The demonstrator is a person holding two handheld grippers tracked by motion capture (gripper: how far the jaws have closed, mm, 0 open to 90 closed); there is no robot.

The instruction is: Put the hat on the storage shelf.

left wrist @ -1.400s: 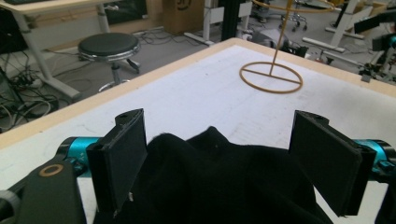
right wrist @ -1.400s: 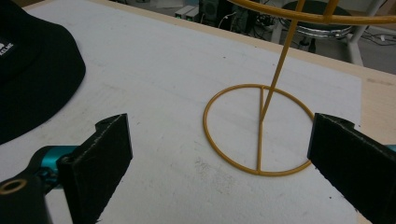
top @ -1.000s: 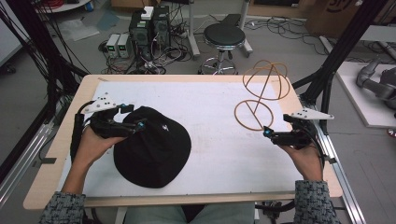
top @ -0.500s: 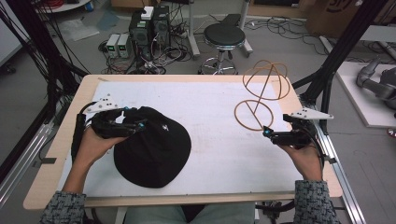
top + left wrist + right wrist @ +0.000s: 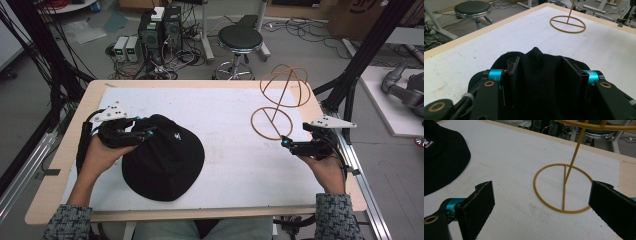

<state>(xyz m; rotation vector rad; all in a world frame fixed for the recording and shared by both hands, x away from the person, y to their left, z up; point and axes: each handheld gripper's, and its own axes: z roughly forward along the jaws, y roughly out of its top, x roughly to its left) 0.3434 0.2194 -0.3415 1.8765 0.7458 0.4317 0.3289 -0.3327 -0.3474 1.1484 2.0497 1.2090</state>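
Observation:
A black bucket hat with a small white logo lies on the white mat at front left. My left gripper sits at the hat's left side. In the left gripper view its jaws press on a bunched fold of the hat's cloth, so the left gripper is shut on the hat. A yellow wire stand, a flat ring base with a stem and a wire globe on top, stands at back right. My right gripper rests just in front of that ring. The right gripper is open and empty, facing the ring.
The white mat covers a wooden table whose right edge runs close to my right hand. A black stool and computer boxes stand on the floor behind. Black frame posts flank both sides of the table.

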